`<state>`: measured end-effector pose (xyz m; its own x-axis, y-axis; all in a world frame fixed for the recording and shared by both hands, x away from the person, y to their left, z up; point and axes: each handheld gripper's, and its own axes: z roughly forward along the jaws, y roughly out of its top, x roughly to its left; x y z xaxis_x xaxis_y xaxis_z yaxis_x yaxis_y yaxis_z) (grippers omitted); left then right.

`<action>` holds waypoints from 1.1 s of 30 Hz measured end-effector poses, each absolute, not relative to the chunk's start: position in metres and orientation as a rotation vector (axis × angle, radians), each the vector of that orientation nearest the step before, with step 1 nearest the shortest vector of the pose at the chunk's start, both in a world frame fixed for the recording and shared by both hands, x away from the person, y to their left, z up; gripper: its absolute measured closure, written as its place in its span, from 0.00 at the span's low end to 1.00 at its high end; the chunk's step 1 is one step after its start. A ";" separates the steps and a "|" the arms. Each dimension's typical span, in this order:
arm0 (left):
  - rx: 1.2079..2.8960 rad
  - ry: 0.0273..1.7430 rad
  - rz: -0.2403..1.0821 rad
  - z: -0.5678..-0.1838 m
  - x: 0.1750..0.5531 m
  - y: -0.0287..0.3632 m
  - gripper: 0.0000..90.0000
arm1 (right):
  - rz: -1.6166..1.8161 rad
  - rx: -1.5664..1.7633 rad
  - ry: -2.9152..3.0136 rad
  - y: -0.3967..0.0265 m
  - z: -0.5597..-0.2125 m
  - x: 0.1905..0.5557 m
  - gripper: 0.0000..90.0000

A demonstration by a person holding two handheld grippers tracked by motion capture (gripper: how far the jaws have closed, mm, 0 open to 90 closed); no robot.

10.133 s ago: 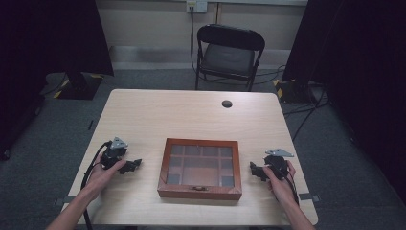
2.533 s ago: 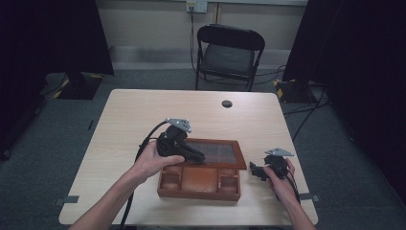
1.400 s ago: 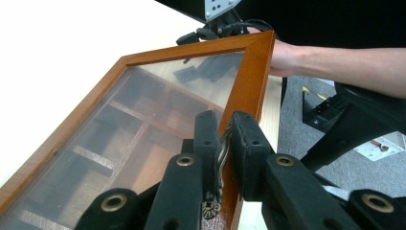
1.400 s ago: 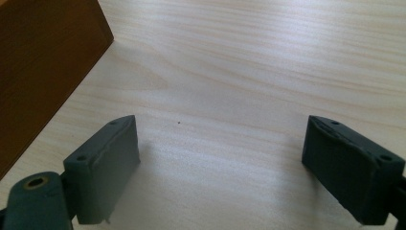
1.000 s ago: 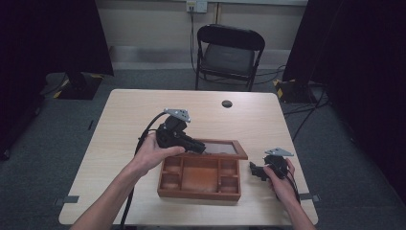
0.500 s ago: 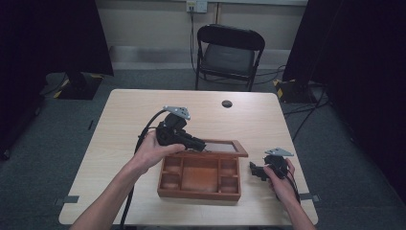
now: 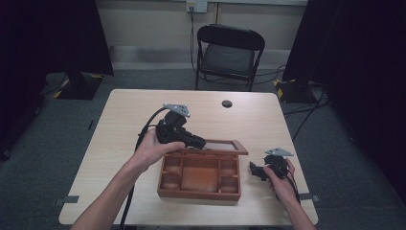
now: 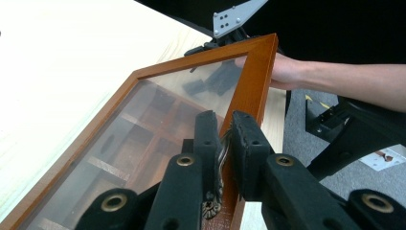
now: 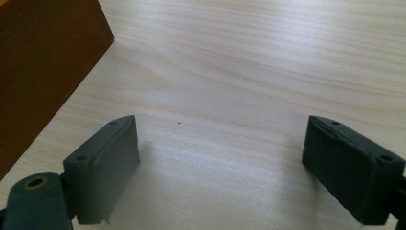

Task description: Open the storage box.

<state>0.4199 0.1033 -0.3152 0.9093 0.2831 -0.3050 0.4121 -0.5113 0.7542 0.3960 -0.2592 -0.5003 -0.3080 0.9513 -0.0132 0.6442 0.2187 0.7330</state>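
Holding: my left gripper [image 7: 201, 143] has its jaws pinched on the small metal clasp at the front edge of the box's lid [image 8: 158, 129], keeping that lid raised.
Left-gripper pads: black and ribbed, pressed close on either side of the ornate clasp [image 8: 219, 158] in the left gripper view.
Lid: a flat rectangular frame of reddish-brown wood with visible grain around a clear pane; through the pane I see the dividers below, slightly hazy.
Box: the wooden box [image 7: 200, 175] sits on the near middle of the table [image 7: 119, 124], rectangular, same warm varnished wood, split into several square and oblong compartments.
Right gripper: my right gripper [image 7: 255, 171] rests on the table just right of the box, jaws spread wide with bare tabletop between them; its pads [image 9: 112, 163] are matte dark blocks with screw holes.
Table: pale wood-grain laminate, with a small dark round disc [image 7: 227, 103] near the far edge.
Beyond: a black folding chair [image 7: 229, 55] on grey carpet.
Writing: none I can read anywhere.
Hard to tell: whether the compartments hold anything; the box's near wall is cut off in the right gripper view.
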 end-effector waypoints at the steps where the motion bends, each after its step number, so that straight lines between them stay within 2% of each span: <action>1: 2.140 0.496 -0.176 -0.315 0.420 0.103 0.91 | 0.875 1.470 2.033 -0.259 -0.500 0.396 0.13; 33: 2.108 0.516 -0.159 -0.309 0.428 0.103 0.91 | 0.876 1.468 2.035 -0.259 -0.500 0.396 0.13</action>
